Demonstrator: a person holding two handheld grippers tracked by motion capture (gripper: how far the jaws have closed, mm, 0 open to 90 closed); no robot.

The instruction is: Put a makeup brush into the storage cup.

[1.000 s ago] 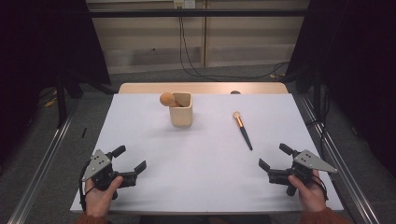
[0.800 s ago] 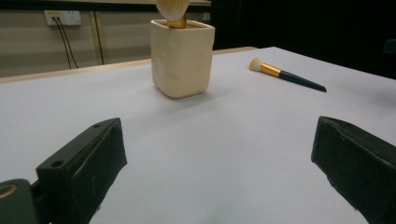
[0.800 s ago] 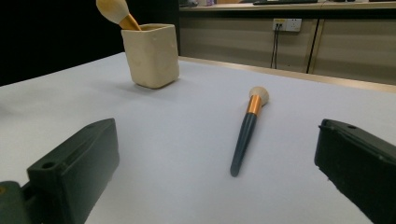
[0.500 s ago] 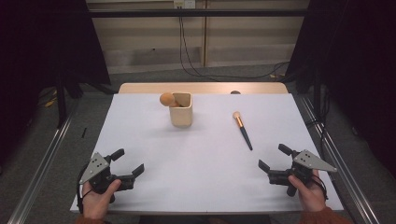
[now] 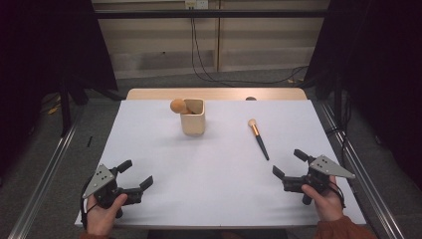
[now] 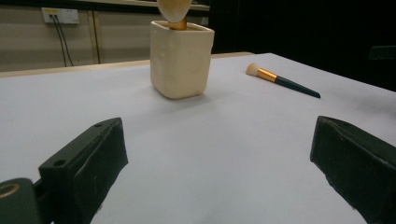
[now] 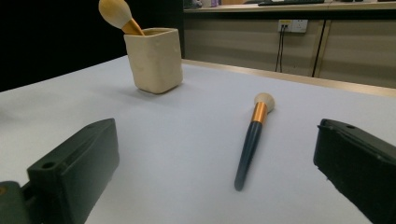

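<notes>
High view: both grippers, left [image 5: 133, 175] and right [image 5: 289, 164], gape wide near the desk [image 5: 219, 174] edge; brush [image 5: 259, 139] lies flat ahead of right, beside cup [image 5: 193, 117]. Left gripper view: cup [image 6: 181, 59] well ahead. Right gripper view: brush [image 7: 253, 137] between the jaws' line; risk: thin handle may roll if pinched off-centre.

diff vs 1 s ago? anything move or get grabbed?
Only a small shift: the left tongs drifted slightly toward the person's near-left table edge. Nothing was grabbed or let go; both tongs are open and empty. The right tongs stayed roughly in place, the brush still lies flat on the table, and the cup with its own brush hasn't moved.
</notes>
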